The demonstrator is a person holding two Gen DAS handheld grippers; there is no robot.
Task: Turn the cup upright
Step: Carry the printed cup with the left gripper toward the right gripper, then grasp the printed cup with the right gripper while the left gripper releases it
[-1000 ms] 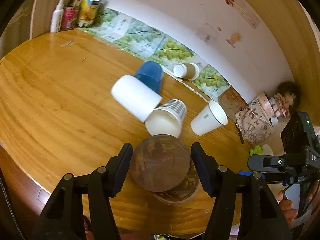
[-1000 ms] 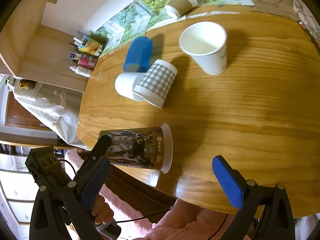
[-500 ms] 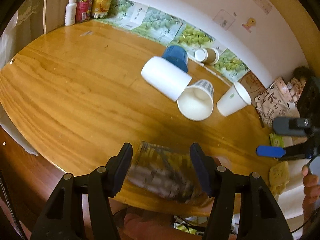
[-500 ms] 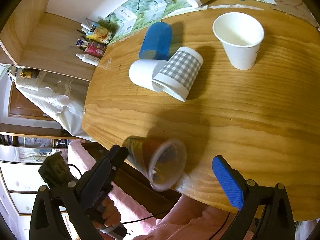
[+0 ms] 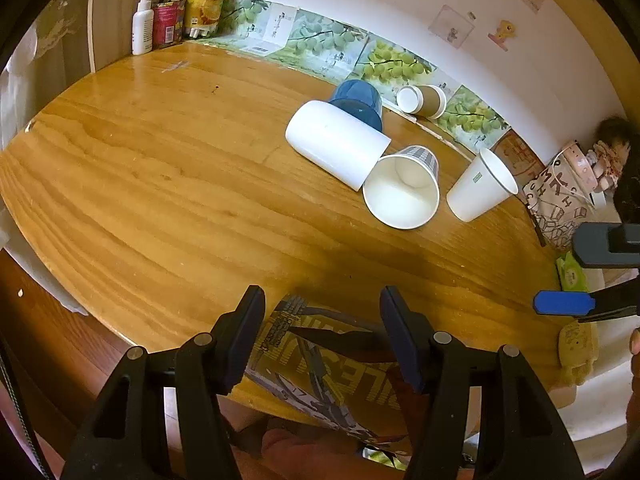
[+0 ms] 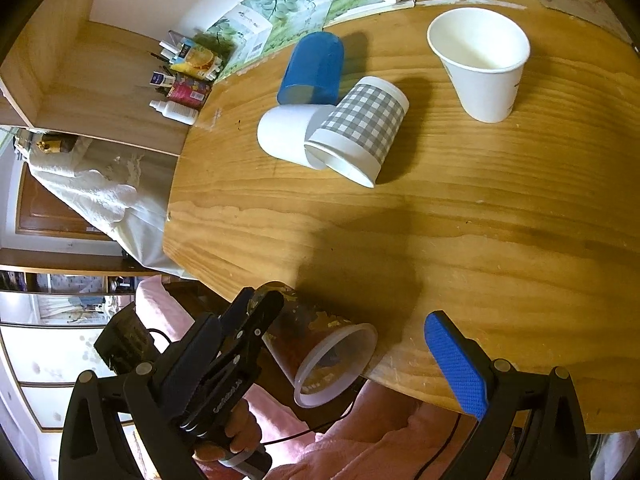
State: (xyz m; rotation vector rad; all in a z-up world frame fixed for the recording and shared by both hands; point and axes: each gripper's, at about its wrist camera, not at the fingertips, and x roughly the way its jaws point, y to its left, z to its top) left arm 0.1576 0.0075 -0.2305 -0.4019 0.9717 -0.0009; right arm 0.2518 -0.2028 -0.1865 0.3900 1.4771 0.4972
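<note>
My left gripper [image 5: 322, 320] is shut on a printed plastic cup [image 5: 328, 364] and holds it lifted over the table's near edge. In the right wrist view the cup [image 6: 320, 348] is tilted with its clear rim towards the camera, and the left gripper [image 6: 256, 312] clamps its printed body. My right gripper [image 6: 340, 344] is open and empty; its blue-padded finger [image 6: 456, 364] is right of the cup, and it also shows at the right edge of the left wrist view [image 5: 560, 304].
On the wooden table [image 5: 160, 184] lie a white cup [image 5: 336, 142], a blue cup [image 5: 356, 100], a checked cup [image 5: 404, 188] and a brown-sleeved cup [image 5: 424, 100], all on their sides. A white paper cup [image 6: 480, 64] stands upright. Bottles [image 5: 168, 24] stand in the far corner.
The left gripper has lifted the printed cup off the table and turned it from mouth-down through sideways, pulling it back towards the near edge. The right gripper stayed open.
</note>
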